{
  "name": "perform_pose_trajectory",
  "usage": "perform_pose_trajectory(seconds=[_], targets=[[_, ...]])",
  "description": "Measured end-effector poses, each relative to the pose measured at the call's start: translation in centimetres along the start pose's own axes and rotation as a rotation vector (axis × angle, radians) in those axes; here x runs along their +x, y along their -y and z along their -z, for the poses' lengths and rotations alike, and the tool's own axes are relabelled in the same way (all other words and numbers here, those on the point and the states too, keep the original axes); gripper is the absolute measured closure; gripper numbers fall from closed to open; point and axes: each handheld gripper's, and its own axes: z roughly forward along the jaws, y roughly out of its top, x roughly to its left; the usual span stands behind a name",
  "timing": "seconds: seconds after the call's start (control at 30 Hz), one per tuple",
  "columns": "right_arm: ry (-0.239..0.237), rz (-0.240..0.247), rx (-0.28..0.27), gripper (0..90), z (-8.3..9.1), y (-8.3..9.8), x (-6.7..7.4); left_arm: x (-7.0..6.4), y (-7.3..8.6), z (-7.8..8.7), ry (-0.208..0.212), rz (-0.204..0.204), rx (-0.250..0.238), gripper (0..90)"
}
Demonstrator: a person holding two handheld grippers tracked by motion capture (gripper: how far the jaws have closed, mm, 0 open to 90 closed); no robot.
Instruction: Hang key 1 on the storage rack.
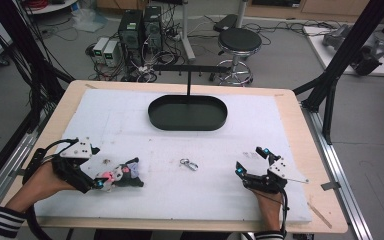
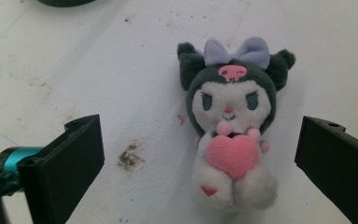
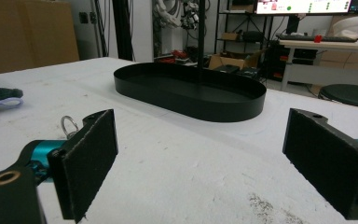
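A small plush toy (image 2: 233, 126) with a dark hood, a lilac bow and a pink heart lies face up on the white foam mat (image 1: 130, 125). My left gripper (image 2: 200, 135) is open, with one jaw on each side of the toy and neither touching it. From above, the plush toy (image 1: 125, 175) lies at the front left, just ahead of the left gripper (image 1: 101, 169). My right gripper (image 1: 250, 160) rests open at the front right with nothing between its jaws. A metal key ring (image 1: 188, 164) lies between the two grippers.
A black oval tray (image 1: 187, 112) with an upright post and crossbar stands at the back middle of the mat. In the right gripper view the tray (image 3: 191, 88) lies ahead, the key ring (image 3: 69, 125) to the left. A stool and computers stand beyond the table.
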Motion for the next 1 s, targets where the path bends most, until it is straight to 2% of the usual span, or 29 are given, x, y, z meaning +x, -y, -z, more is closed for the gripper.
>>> perform_pose_trajectory(seconds=[0.33,0.53,0.77,0.83,0.87,0.9,1.0], targets=[[-0.001,-0.001,0.001,9.5,0.0,0.0,0.0,-0.2,0.2,-1.4,0.051,0.005,0.078,1.7],[-0.003,0.003,-0.001,9.5,0.0,0.0,0.0,-0.5,0.2,-2.3,0.062,-0.026,0.130,1.8],[-0.003,-0.001,0.000,9.5,0.0,0.0,0.0,-0.7,0.3,-3.0,0.070,-0.024,0.163,2.1],[-0.002,0.002,-0.001,9.5,0.0,0.0,0.0,-0.7,0.3,-3.2,0.077,-0.025,0.173,3.5],[-0.002,0.001,-0.002,9.5,0.0,0.0,0.0,-0.7,0.3,-3.2,0.084,-0.030,0.179,10.2],[-0.002,0.001,-0.002,9.5,0.0,0.0,0.0,-0.6,0.3,-3.2,0.098,-0.030,0.181,12.3],[-0.003,0.003,-0.003,9.5,0.0,0.0,0.0,-0.6,0.3,-3.4,0.096,-0.033,0.191,12.2]])
